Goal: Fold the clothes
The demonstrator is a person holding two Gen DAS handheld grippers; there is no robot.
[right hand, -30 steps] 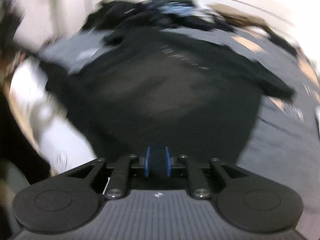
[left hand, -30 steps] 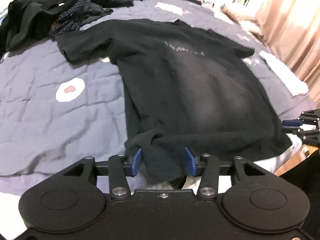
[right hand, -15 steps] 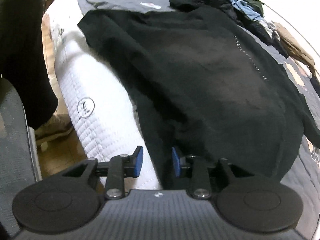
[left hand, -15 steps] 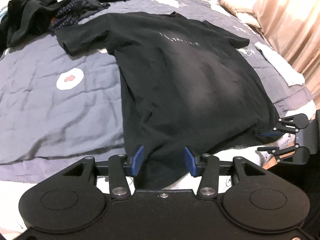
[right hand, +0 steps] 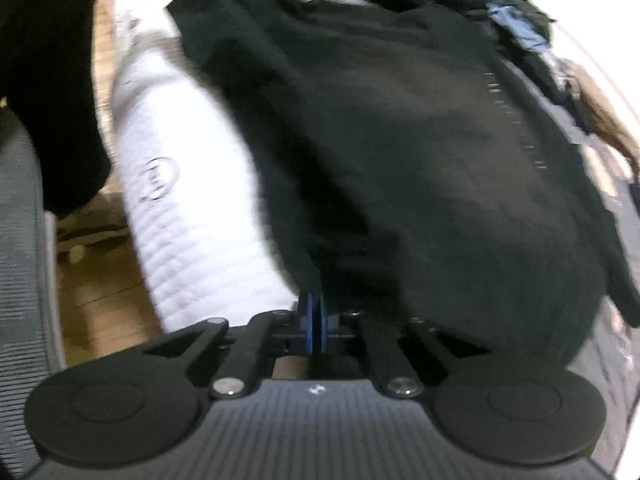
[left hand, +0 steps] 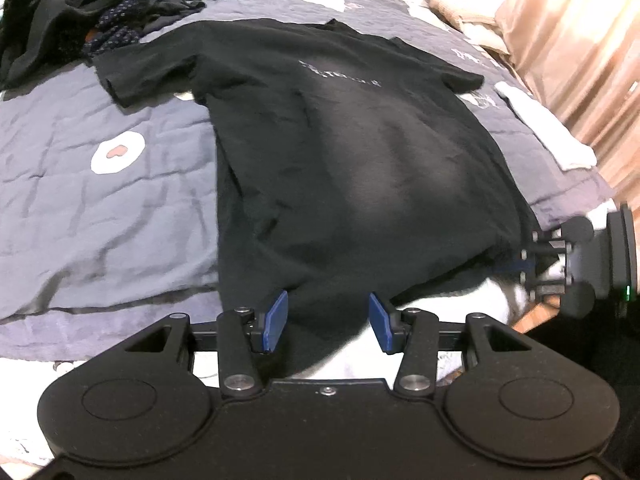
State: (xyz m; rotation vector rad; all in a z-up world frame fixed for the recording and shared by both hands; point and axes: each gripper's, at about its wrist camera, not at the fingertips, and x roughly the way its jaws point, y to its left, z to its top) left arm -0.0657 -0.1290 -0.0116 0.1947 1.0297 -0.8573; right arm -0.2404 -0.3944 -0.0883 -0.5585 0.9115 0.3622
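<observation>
Blue pads on the left gripper (left hand: 327, 322) stand wide apart, one to each side of the hem of a black T-shirt (left hand: 344, 152), with soft dark cloth lying loose between them. The right gripper (right hand: 313, 330) has its blue pads pressed together at the shirt's other bottom corner, and the cloth appears pinched there, though blur hides the contact. From the left view that gripper (left hand: 516, 267) sits at the hem's far end, pads narrow against the fabric. The shirt lies flat, face up, sleeves spread, faint pale lettering across its chest, hem draped over the bed's edge. Under it spreads a creased grey quilt (left hand: 100, 184) over a white ribbed mattress (right hand: 188, 216). A heap of dark clothes (left hand: 80, 16) lies rumpled beyond the shirt. Peach curtains (left hand: 580, 40) hang to one side.
</observation>
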